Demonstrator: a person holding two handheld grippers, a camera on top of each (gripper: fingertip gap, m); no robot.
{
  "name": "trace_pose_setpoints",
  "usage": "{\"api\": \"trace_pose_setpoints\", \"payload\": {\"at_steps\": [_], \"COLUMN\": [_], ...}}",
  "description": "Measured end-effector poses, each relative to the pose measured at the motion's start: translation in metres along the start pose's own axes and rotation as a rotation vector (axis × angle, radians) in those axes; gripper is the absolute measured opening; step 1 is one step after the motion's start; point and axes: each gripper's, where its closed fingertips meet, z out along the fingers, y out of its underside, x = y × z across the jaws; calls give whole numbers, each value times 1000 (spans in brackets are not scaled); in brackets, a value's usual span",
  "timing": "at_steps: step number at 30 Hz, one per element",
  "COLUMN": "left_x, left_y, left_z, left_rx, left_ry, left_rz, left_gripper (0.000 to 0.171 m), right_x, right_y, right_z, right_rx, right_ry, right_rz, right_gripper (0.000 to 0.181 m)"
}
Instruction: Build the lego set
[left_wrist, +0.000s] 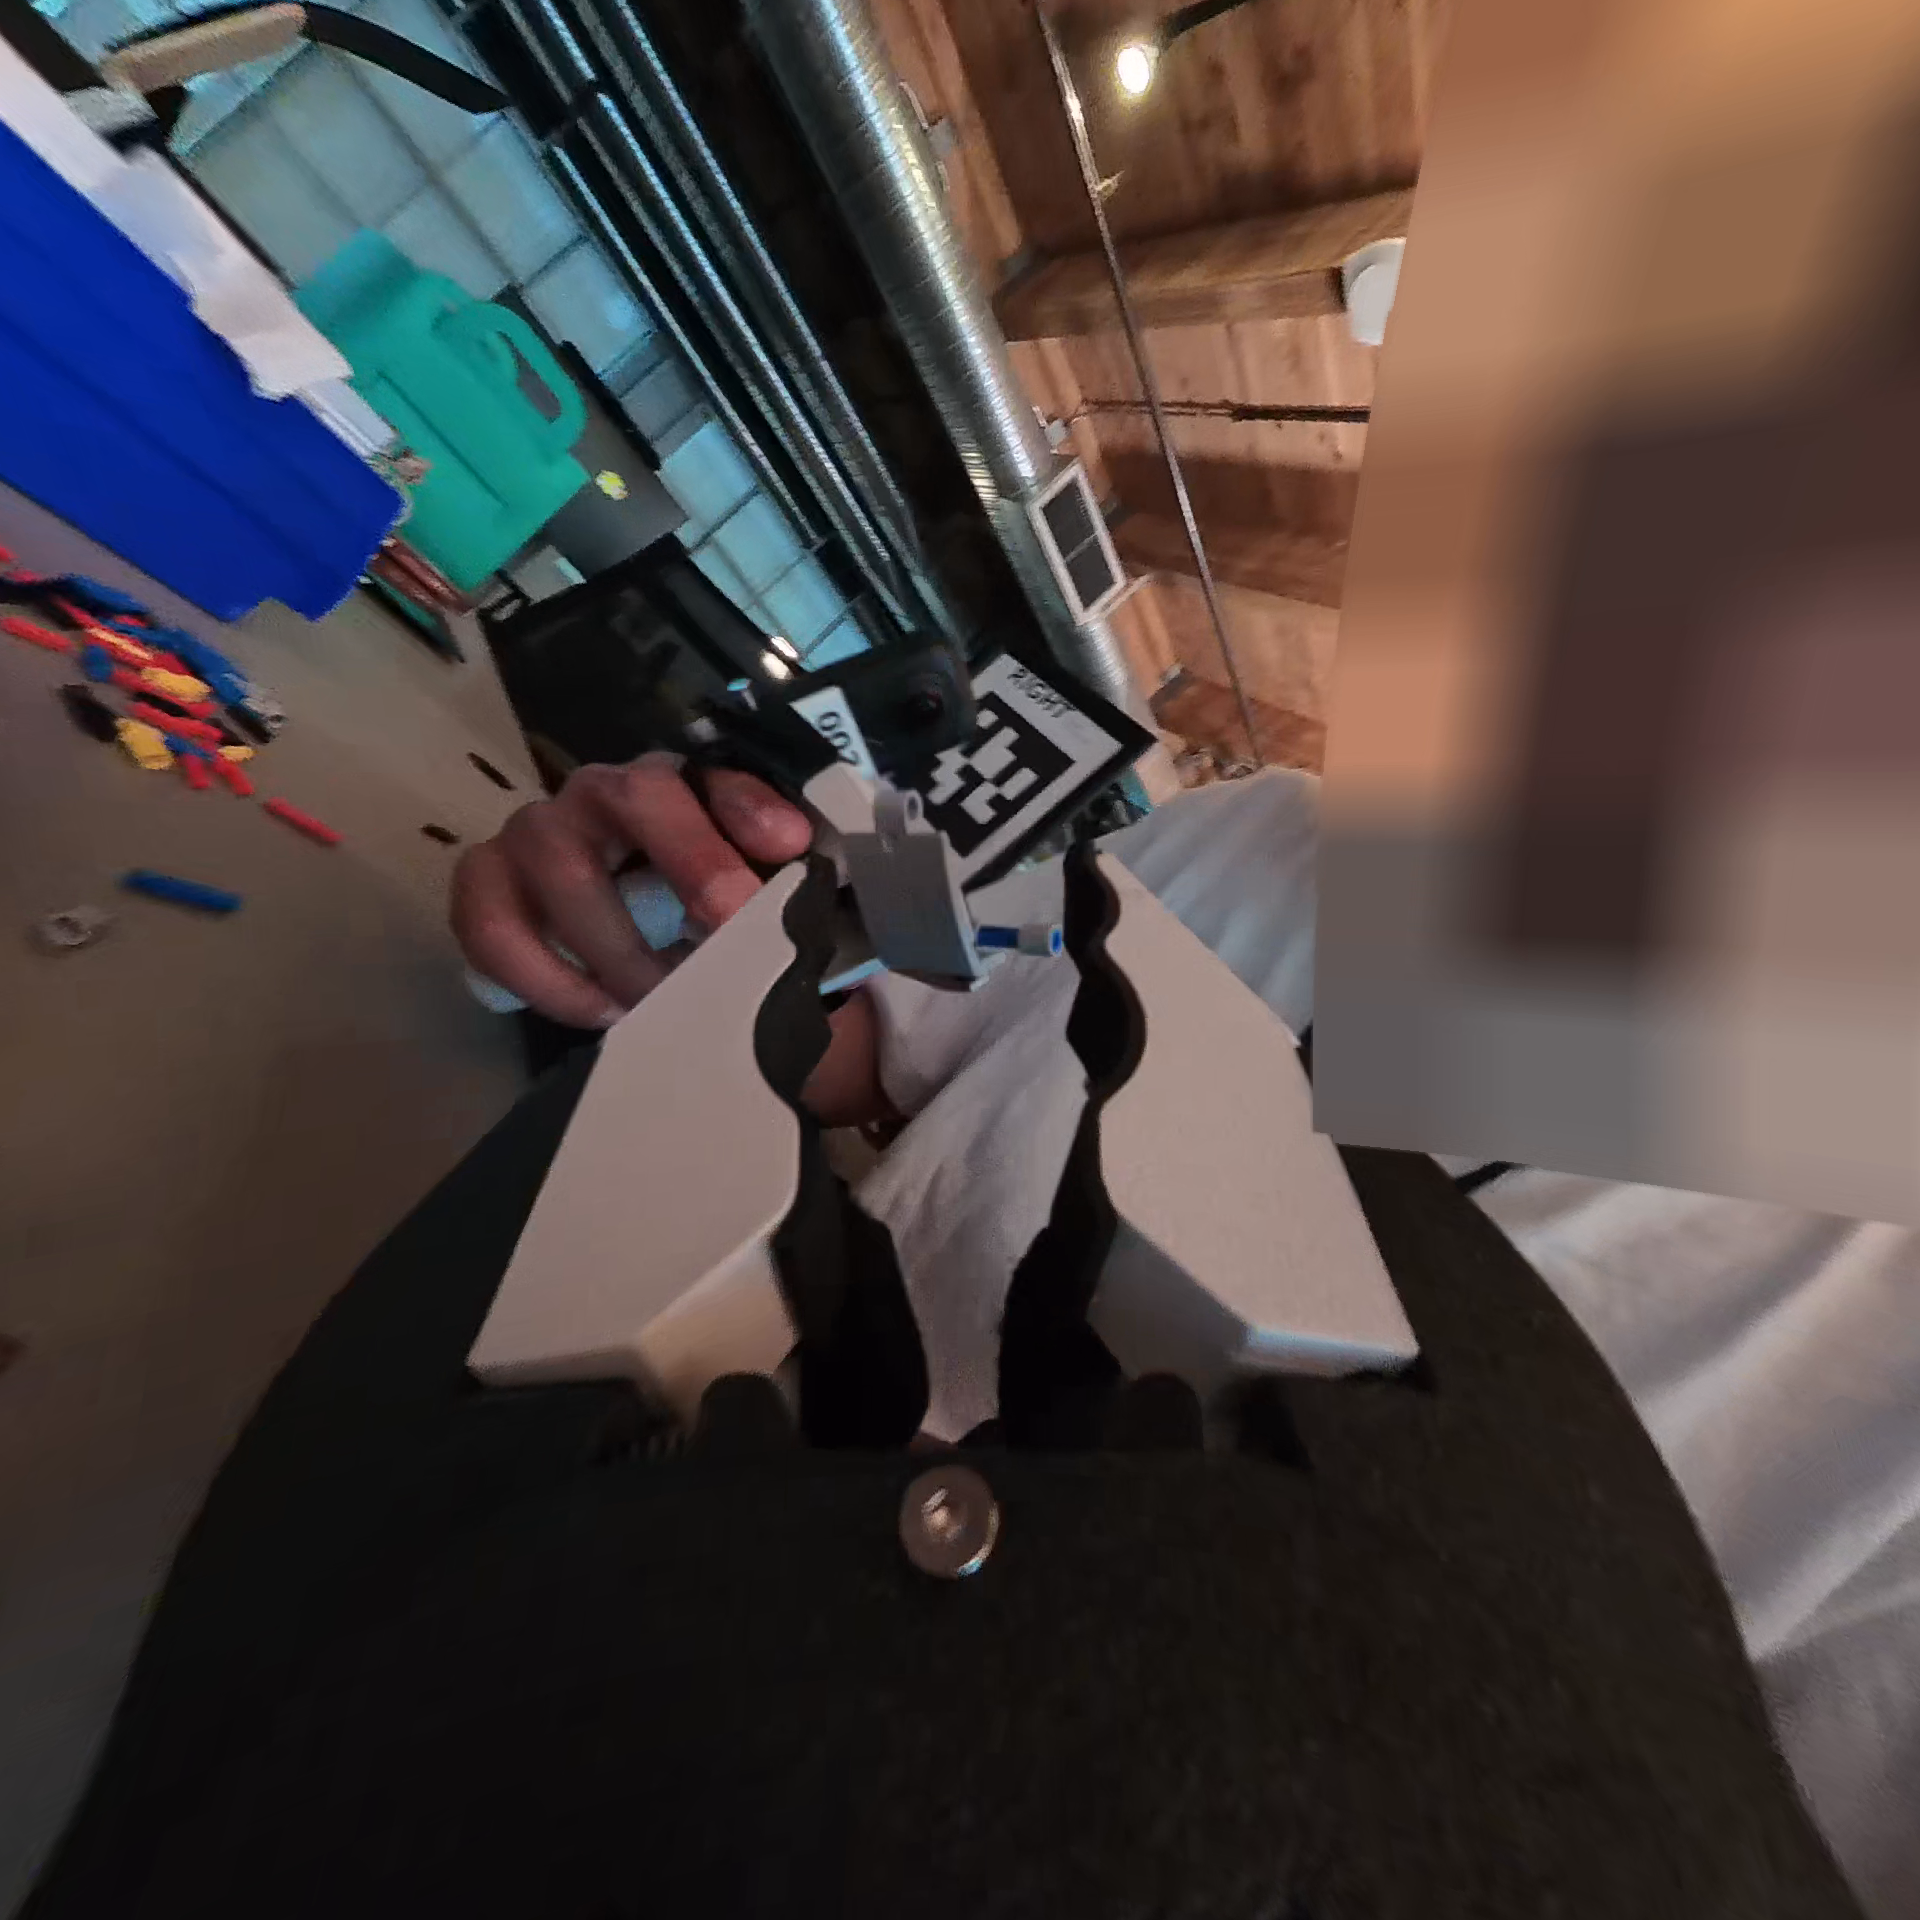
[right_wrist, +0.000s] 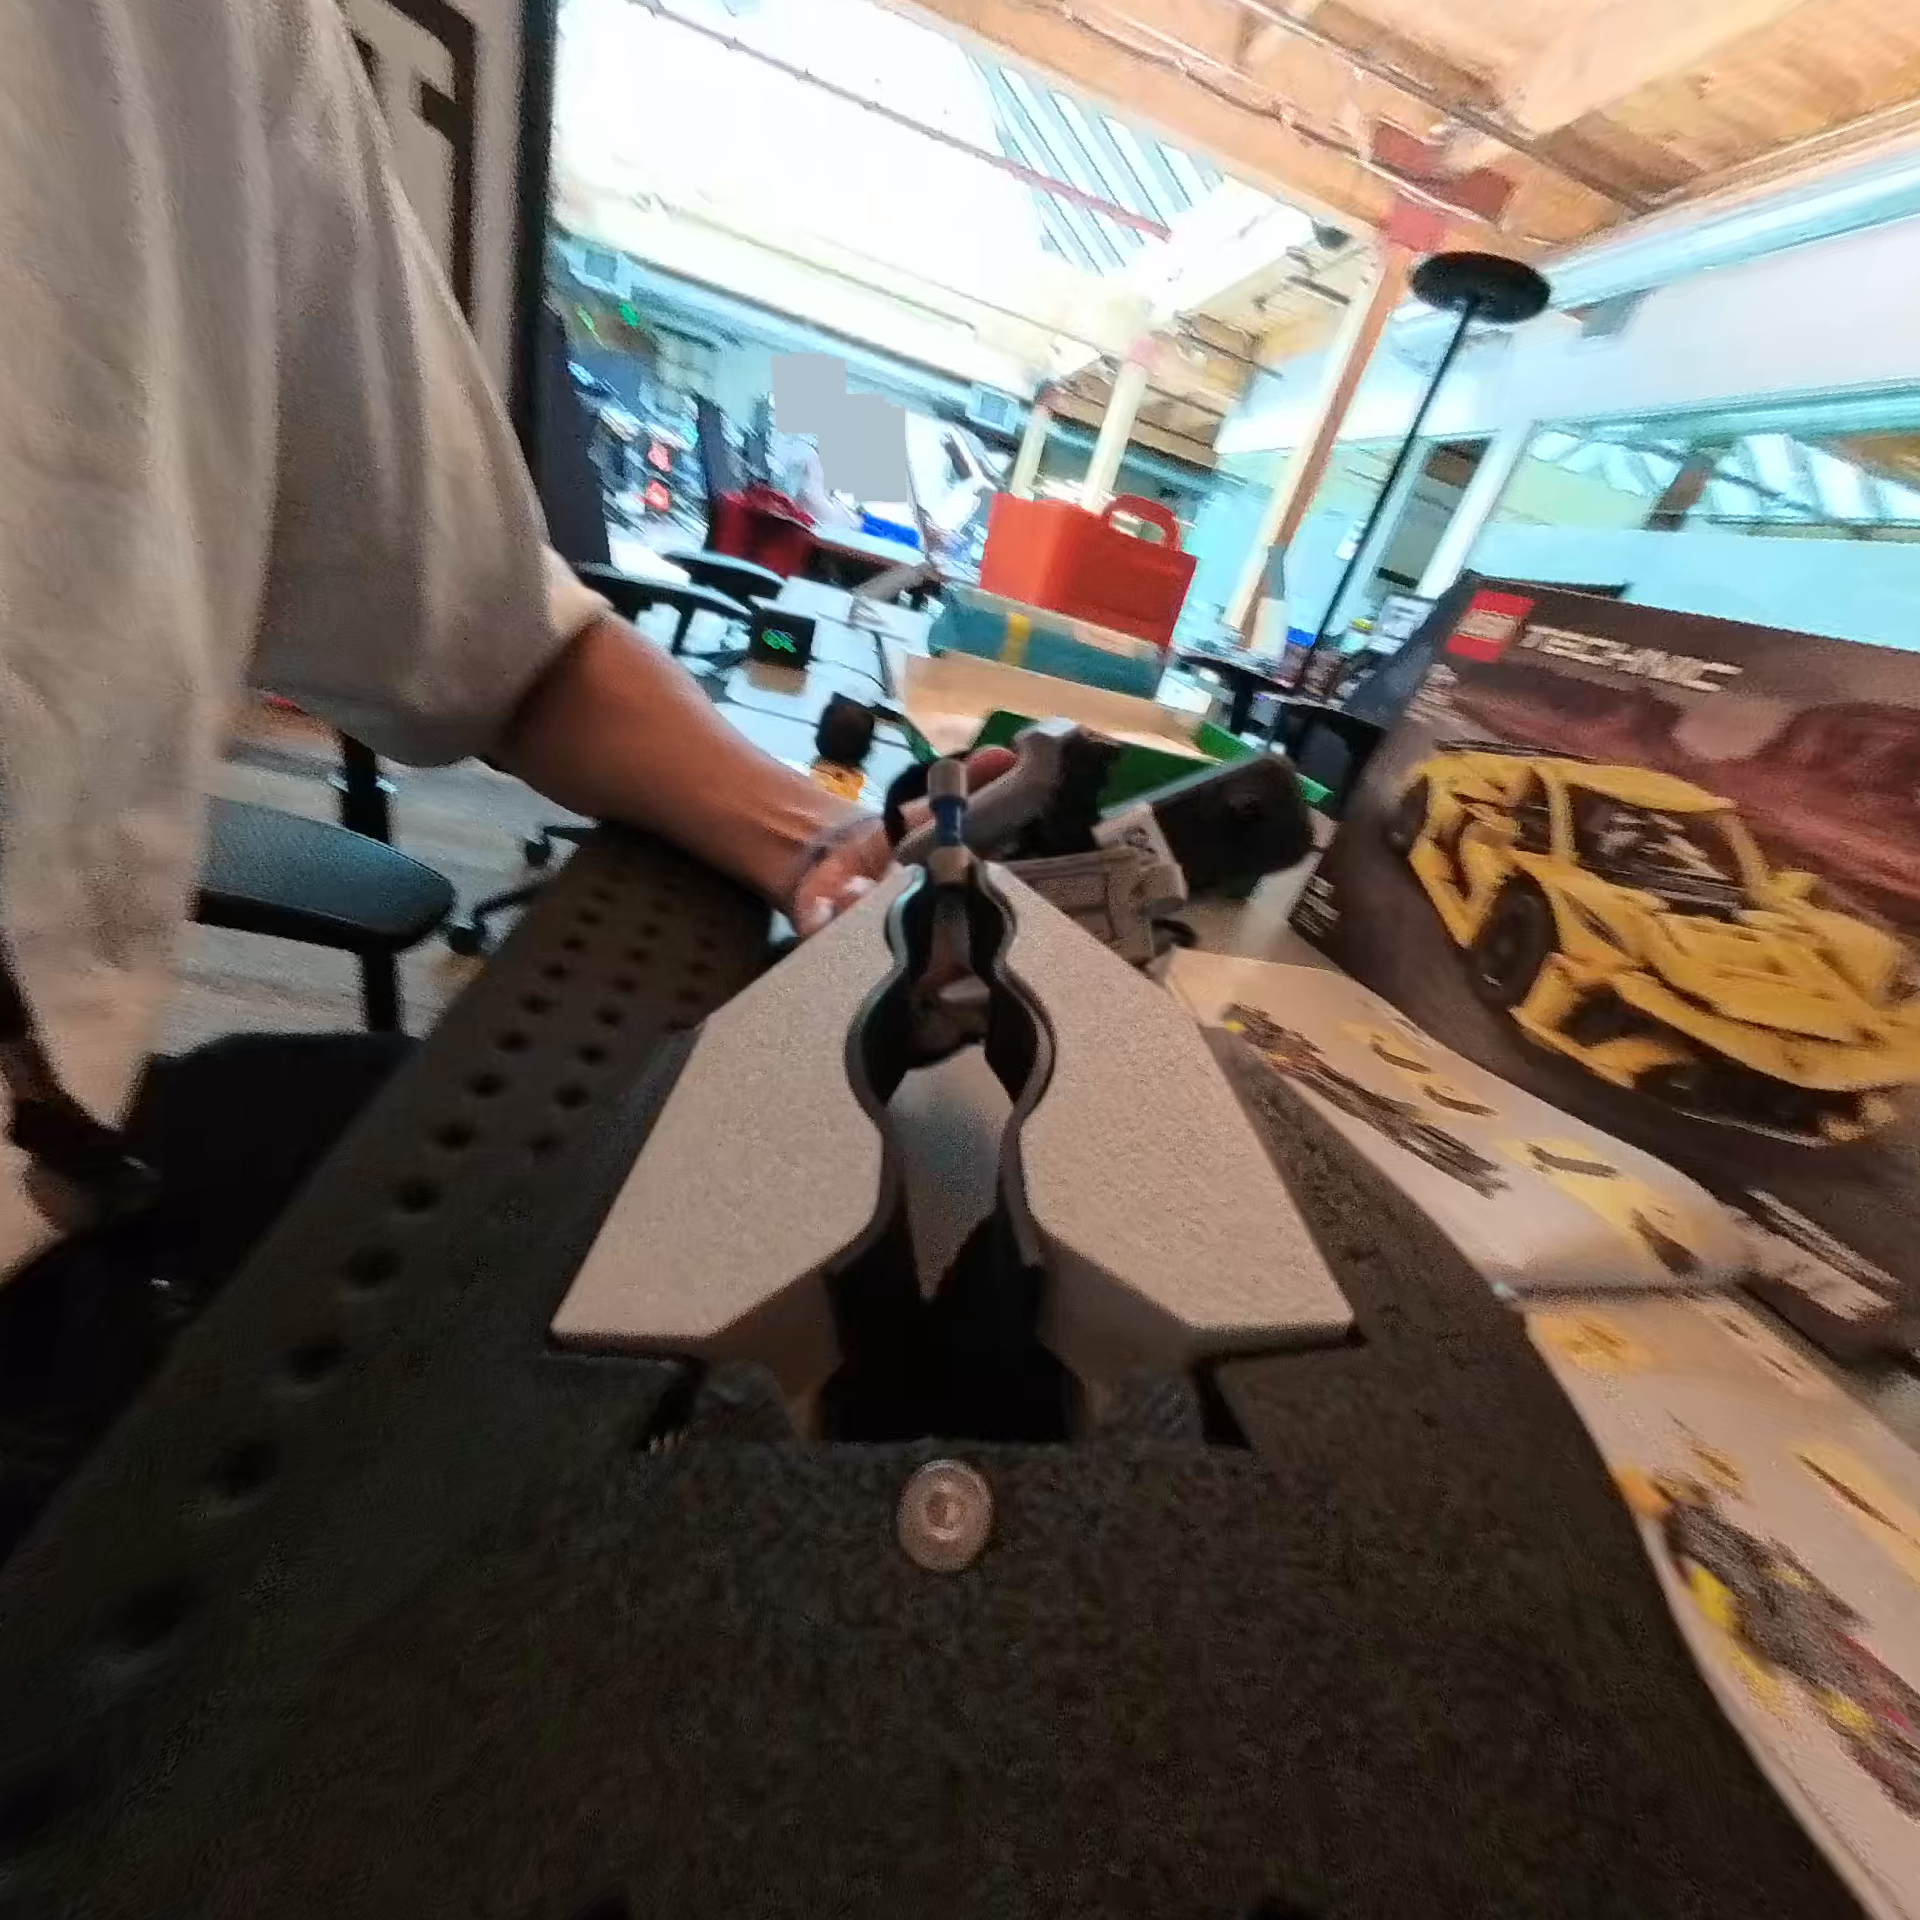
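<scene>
My right gripper (right_wrist: 948, 914) is shut on a small grey lego assembly (right_wrist: 940, 966). A blue pin with a grey bush (right_wrist: 948, 821) sticks out past its fingertips. In the left wrist view the same assembly (left_wrist: 914, 894) and its blue pin (left_wrist: 1013, 935) sit in the gap between my left gripper's fingers. My left gripper (left_wrist: 951, 894) is open, with its pads to either side of the piece. The right gripper (left_wrist: 862, 904) faces it, held by a hand (left_wrist: 603, 894). The left gripper (right_wrist: 1060, 821) shows blurred beyond the right one.
Several loose red, blue and yellow lego pieces (left_wrist: 145, 707) lie on the grey table, in front of a blue bin (left_wrist: 156, 416). A set box showing a yellow car (right_wrist: 1662, 914) and an open instruction booklet (right_wrist: 1558, 1247) lie to the right. A perforated dark tabletop (right_wrist: 499, 1060) is on the left. The tips of both grippers are at nearly the same place.
</scene>
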Motion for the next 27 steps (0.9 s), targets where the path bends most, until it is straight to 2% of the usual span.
{"api": "trace_pose_setpoints", "payload": {"at_steps": [4, 6, 7, 10, 13, 15, 18, 19, 21, 23, 25, 27], "left_x": [10, 9, 7, 7, 5, 0, -21, -22, -28, -33, -37, -40], "left_y": [19, 27, 28, 29, 20, 11, -12, -18, -18, -15, -15, -14], "left_z": [11, 15, 15, 15, 13, 10, -6, -10, -15, -16, -16, -16], "left_rx": [-102, -136, -139, -136, -103, -79, -34, -20, -60, -98, -116, -132], "left_ry": [59, 47, 33, 33, -16, -108, -415, -486, -600, -667, -714, -732], "left_rz": [27, 53, 66, 85, 173, 285, 628, 730, 877, 977, 1022, 1038], "left_gripper": [39, 30, 22, 22, 21, 21, 21, 21, 22, 22, 21, 21], "right_x": [-11, -15, -17, -17, -6, 7, 27, 29, 33, 39, 39, 34], "right_y": [-6, -8, -9, -11, -11, -9, 6, 14, 27, 34, 37, 36], "right_z": [4, 5, 5, 5, 2, -4, -12, -12, -8, -7, -6, -4], "right_rx": [36, 49, 56, 73, 81, 73, -1, -42, -119, -174, -211, -221], "right_ry": [-78, -103, -116, -129, -91, -29, 106, 125, 165, 219, 248, 237], "right_rz": [54, 75, 83, 119, 198, 219, 291, 332, 390, 361, 298, 251], "right_gripper": [5, 5, 5, 6, 7, 19, 35, 46, 62, 59, 44, 41]}}
